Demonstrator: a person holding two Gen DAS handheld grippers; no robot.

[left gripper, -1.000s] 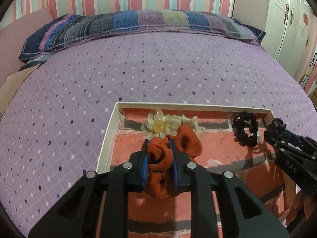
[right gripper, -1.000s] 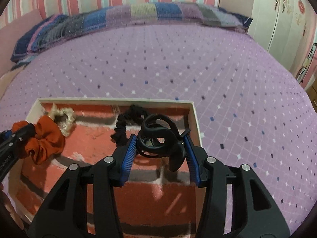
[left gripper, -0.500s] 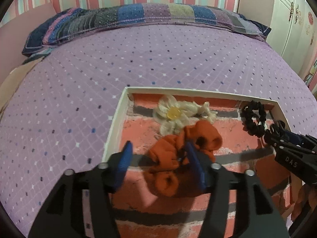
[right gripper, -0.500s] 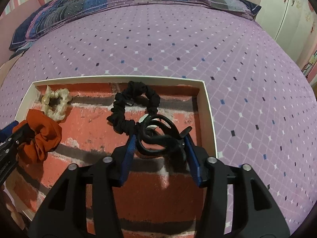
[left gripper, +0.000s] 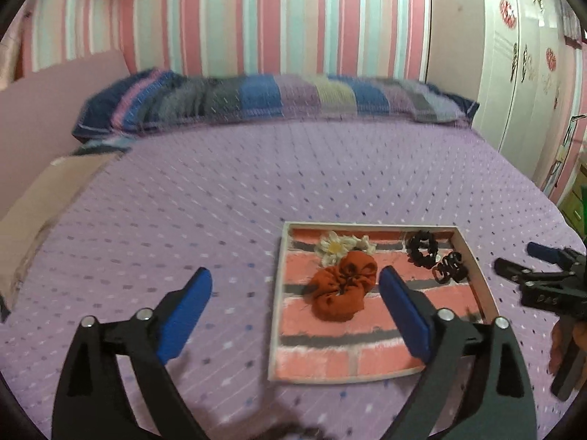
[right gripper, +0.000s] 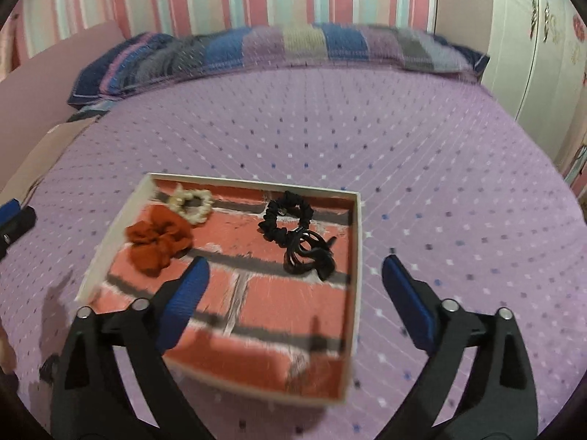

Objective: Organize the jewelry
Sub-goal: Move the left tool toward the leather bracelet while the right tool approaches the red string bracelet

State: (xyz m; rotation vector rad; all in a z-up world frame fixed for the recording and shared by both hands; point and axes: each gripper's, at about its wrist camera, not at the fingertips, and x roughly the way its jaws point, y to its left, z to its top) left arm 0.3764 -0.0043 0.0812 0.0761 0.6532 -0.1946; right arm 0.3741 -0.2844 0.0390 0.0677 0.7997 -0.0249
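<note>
Both wide open, just let go: left gripper [left gripper: 295, 295] above orange scrunchie [left gripper: 343, 289], right gripper [right gripper: 295, 284] above black claw clip [right gripper: 308, 255]. Lying flat in tray [right gripper: 357, 242], clip's length slanting toward the far right corner.

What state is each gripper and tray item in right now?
Left gripper: open, empty.
Right gripper: open, empty.
Orange scrunchie: lying loose in tray.
Cream scrunchie: in tray, far corner.
Black scrunchie: in tray.
Claw clip: in tray, touching black scrunchie.

Open right gripper [right gripper: 295, 278], tray [right gripper: 357, 242], black claw clip [right gripper: 308, 253]
</note>
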